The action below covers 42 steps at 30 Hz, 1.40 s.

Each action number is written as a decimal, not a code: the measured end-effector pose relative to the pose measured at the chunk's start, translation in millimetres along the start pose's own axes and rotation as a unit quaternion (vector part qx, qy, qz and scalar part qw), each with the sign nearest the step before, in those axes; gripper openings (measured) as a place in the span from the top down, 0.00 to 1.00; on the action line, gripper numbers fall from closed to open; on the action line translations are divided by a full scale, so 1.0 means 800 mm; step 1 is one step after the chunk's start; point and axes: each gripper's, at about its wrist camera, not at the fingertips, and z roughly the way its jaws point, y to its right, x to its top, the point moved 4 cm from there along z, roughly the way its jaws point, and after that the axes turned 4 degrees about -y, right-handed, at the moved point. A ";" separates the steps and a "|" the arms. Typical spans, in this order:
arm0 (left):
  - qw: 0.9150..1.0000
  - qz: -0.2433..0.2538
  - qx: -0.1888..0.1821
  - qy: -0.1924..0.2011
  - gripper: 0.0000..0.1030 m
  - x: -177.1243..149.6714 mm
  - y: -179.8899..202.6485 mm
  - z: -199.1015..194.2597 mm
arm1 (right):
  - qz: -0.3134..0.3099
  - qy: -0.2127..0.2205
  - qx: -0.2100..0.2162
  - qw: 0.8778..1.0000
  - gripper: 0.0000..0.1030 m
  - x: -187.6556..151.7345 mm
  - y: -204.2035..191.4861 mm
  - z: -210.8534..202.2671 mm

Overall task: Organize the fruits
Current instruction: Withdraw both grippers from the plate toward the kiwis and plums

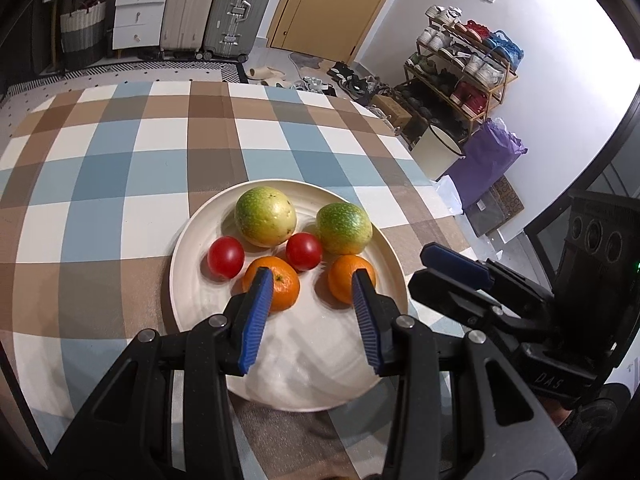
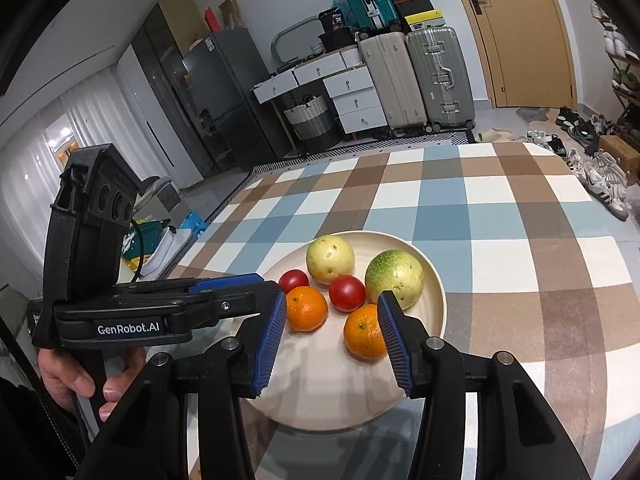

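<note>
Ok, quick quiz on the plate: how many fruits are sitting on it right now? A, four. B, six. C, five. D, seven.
B: the plate carries two oranges, two red tomatoes and two green-yellow round fruits, which makes six, and the right wrist view shows the same count.

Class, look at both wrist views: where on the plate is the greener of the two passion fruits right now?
The greener passion fruit sits at the plate's far right, beside the yellower passion fruit, just behind a tomato and an orange.
</note>
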 end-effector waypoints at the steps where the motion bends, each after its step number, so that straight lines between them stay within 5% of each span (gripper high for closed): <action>1: 1.000 0.001 0.002 0.001 0.64 -0.002 0.002 -0.002 | 0.001 0.002 0.000 1.000 0.53 0.000 -0.001 -0.003; 6: 1.000 0.006 0.012 0.006 0.63 -0.017 0.011 -0.019 | 0.000 0.012 0.000 1.000 0.53 -0.005 -0.008 -0.020; 17: 0.999 0.016 0.028 0.025 0.39 -0.055 0.036 -0.059 | 0.002 0.029 0.001 1.000 0.50 -0.028 -0.020 -0.052; 21: 0.998 0.027 0.046 0.038 0.21 -0.071 0.045 -0.073 | -0.006 0.038 -0.003 0.999 0.35 -0.039 -0.027 -0.068; 27: 0.997 0.027 0.056 0.044 0.18 -0.097 0.050 -0.092 | -0.009 0.048 -0.005 0.999 0.34 -0.052 -0.036 -0.088; 31: 0.996 0.022 0.069 0.055 0.03 -0.114 0.048 -0.106 | -0.015 0.056 -0.010 0.998 0.26 -0.062 -0.042 -0.103; 38: 0.994 0.026 0.082 0.065 0.01 -0.148 0.050 -0.125 | -0.016 0.063 -0.012 0.998 0.24 -0.084 -0.053 -0.122; 42: 0.988 0.038 0.128 0.078 0.01 -0.169 0.053 -0.131 | -0.014 0.067 -0.005 0.998 0.21 -0.104 -0.061 -0.129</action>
